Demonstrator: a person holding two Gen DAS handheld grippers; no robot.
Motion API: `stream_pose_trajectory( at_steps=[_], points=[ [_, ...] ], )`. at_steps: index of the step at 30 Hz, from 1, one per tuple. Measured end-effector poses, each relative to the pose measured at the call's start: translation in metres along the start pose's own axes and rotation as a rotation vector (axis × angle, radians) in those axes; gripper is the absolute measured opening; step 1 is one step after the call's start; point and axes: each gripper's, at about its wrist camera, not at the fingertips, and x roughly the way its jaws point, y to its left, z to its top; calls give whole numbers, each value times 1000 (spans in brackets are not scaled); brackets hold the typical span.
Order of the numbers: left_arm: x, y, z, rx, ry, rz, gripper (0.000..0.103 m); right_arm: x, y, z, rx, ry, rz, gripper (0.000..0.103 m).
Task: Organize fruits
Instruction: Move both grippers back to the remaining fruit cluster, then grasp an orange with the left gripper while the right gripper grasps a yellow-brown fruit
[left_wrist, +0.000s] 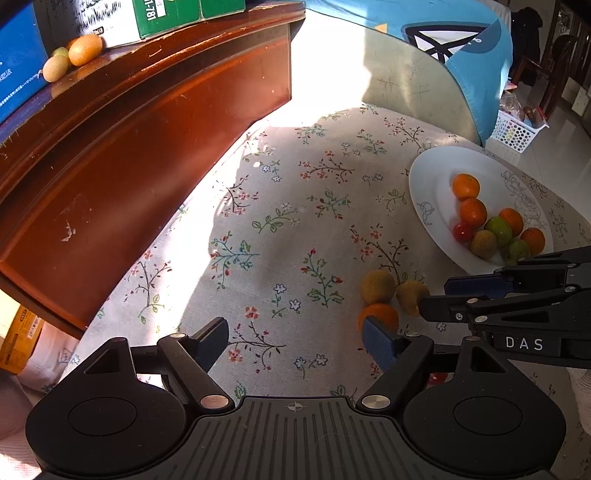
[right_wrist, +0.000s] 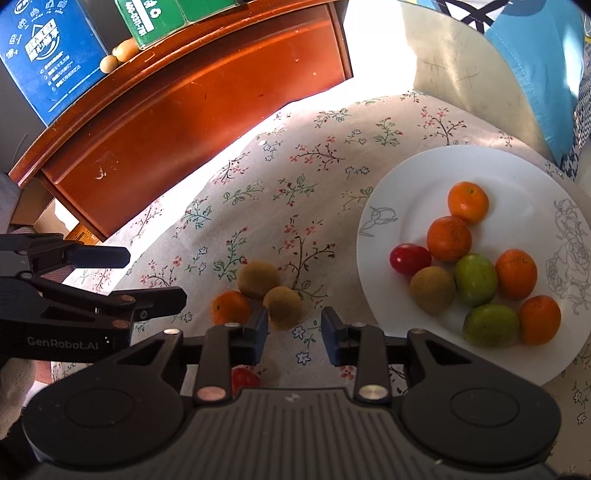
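A white plate (right_wrist: 406, 192) on the floral tablecloth holds several oranges, two green fruits, a kiwi and a red tomato; it also shows in the left wrist view (left_wrist: 428, 184). Loose on the cloth lie two kiwis (right_wrist: 257, 277) (right_wrist: 283, 306), an orange (right_wrist: 229, 307) and a small red tomato (right_wrist: 243, 379). My right gripper (right_wrist: 294, 334) is open and empty, just in front of the nearer kiwi. My left gripper (left_wrist: 295, 341) is open and empty, its right finger beside the loose orange (left_wrist: 380, 315). Each gripper shows in the other's view, left (right_wrist: 122, 277) and right (left_wrist: 439, 295).
A dark wooden cabinet (left_wrist: 129, 155) stands at the left, with a blue box (right_wrist: 48, 55), a green box (right_wrist: 155, 18) and small fruits (left_wrist: 83, 50) on top. A white perforated basket (left_wrist: 517, 129) sits on the floor at far right.
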Motion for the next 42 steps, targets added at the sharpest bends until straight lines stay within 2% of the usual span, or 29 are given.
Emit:
stream_pose_trajectory(
  at_steps=[9, 13, 17, 26, 35, 37, 42],
  points=[
    [2, -2, -4, 32, 10, -15, 81, 13, 5, -1, -14, 12, 4, 33],
    [2, -3, -6, 45, 14, -26, 80, 15, 7, -1, -30, 8, 10, 22],
    [3, -10, -7, 68, 9, -51, 79, 12, 7, 0, -27, 9, 8, 22],
    [9, -30, -7, 96, -7, -118, 76, -8, -5, 11, 24, -49, 8, 22],
    [26, -39, -3, 78, 25, -138, 50, -17, -17, 12, 57, -65, -10, 22],
    [29, -41, -3, 79, 37, -140, 40, -19, -18, 11, 63, -67, -13, 22],
    [32, -43, -2, 80, 36, -133, 38, -24, -23, 11, 70, -72, -17, 22]
  ],
)
